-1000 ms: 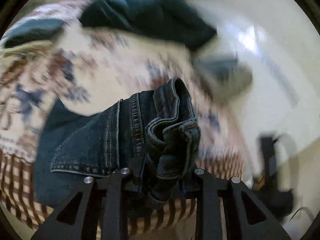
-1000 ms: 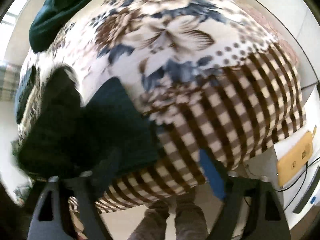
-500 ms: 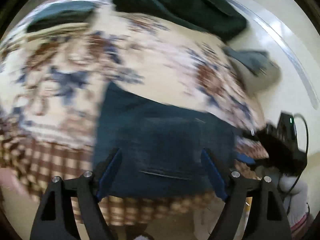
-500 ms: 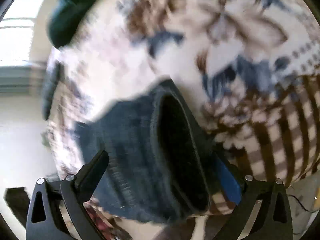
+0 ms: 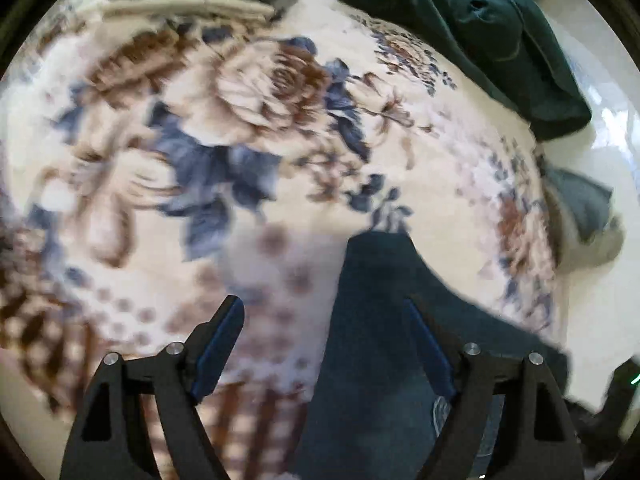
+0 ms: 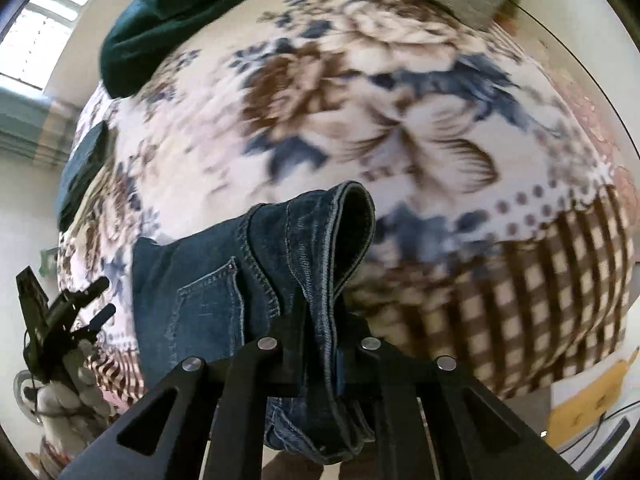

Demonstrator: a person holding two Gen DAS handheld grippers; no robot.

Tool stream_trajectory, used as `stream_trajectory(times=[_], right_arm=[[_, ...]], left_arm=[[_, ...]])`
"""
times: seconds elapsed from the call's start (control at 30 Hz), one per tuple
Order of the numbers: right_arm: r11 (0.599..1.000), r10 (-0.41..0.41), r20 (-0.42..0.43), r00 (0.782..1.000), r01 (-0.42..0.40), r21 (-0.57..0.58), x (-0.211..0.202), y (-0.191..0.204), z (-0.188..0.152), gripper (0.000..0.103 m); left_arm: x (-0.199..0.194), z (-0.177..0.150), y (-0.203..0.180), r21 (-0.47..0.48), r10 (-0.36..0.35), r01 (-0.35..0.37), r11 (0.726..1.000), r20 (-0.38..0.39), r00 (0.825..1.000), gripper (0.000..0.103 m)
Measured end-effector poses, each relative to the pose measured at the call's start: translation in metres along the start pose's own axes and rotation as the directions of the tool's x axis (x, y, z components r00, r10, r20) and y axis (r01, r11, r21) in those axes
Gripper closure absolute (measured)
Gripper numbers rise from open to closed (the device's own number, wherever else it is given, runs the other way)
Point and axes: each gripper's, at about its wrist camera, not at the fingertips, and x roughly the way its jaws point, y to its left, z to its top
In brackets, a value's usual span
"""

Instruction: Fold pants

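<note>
The right tool (image 6: 320, 320) pinches the jeans (image 6: 248, 280) at the waistband, lifting denim above a floral blanket (image 6: 400, 128). The left tool (image 5: 324, 340), fingers spread wide, hovers over the jeans' near edge (image 5: 380, 360). Farther back, dark green cloth (image 5: 500, 40) lies bunched on the blanket.

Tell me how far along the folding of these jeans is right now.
Early. The jeans lie bunched on the flowered blanket, with no neat fold visible. In hand: the right gripper is shut on the waistband, while the left gripper is open above the denim. Left: spreading them flat and folding them.
</note>
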Motion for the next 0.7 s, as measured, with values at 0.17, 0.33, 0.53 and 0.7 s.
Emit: stream_trajectory(times=[0.17, 0.33, 0.53, 0.7], right_arm=[[0.995, -0.059, -0.039, 0.997, 0.056, -0.082, 0.025, -0.014, 0.007, 0.092], [0.997, -0.05, -0.075, 0.996, 0.053, 0.048, 0.043, -0.047, 0.007, 0.065], [0.948, 0.158, -0.06, 0.986, -0.134, 0.289, 0.021, -0.088, -0.015, 0.02], [0.81, 0.341, -0.047, 0.939, -0.267, 0.522, 0.036, -0.111, -0.063, 0.022]], left_arm=[[0.054, 0.016, -0.021, -0.04, -0.08, 0.075, 0.996, -0.134, 0.988, 0.023], [0.092, 0.018, -0.031, 0.049, -0.104, 0.114, 0.992, -0.175, 0.979, 0.064], [0.065, 0.023, -0.007, -0.082, -0.169, 0.154, 0.985, -0.214, 0.962, 0.042], [0.027, -0.008, 0.0, -0.058, -0.168, 0.16, 0.985, -0.191, 0.967, 0.031]])
